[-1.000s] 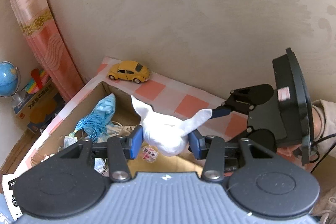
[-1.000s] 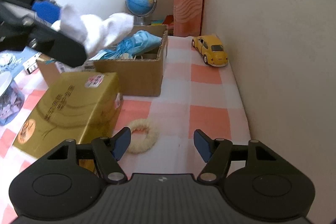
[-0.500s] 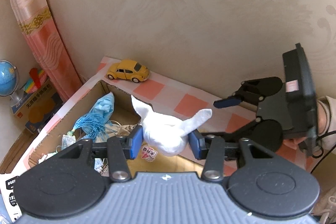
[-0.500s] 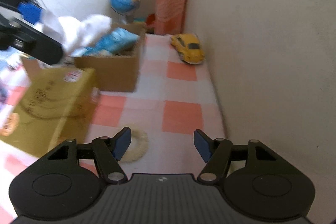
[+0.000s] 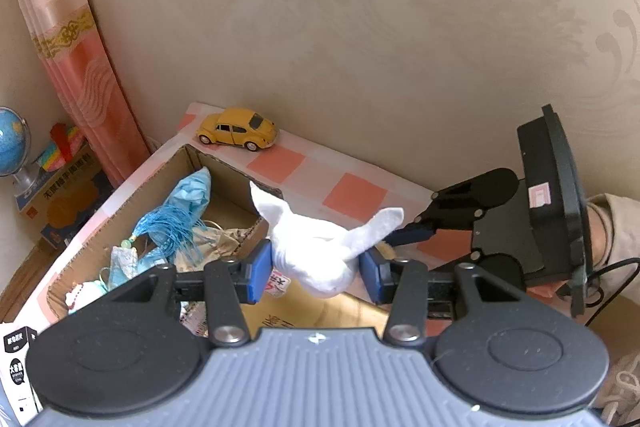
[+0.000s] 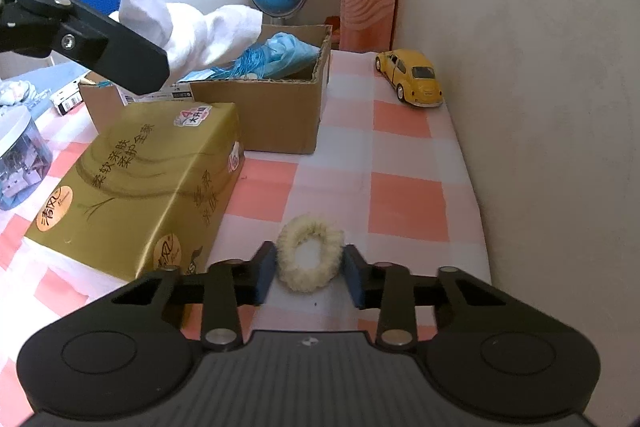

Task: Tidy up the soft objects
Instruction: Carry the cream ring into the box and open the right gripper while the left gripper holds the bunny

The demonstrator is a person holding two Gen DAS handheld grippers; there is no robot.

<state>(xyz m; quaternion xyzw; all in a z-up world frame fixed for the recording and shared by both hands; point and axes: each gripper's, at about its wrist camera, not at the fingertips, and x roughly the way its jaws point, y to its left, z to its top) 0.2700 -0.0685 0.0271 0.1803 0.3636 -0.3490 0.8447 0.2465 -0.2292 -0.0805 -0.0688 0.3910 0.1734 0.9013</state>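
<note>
A fluffy cream ring (image 6: 310, 257), low centre of frame, is bracketed by the just-closing right gripper (image 6: 310, 273); a white cloth (image 5: 320, 247) is clamped in the left gripper (image 5: 316, 269).

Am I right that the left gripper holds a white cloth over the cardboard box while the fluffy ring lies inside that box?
Not quite. The left gripper does hold the white cloth over the cardboard box, but the fluffy ring lies on the checked tablecloth, between the right gripper's fingers, as the right wrist view shows.

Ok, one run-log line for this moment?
left tongs: gripping white cloth above cardboard box | right tongs: just closing around fluffy ring on table
</note>
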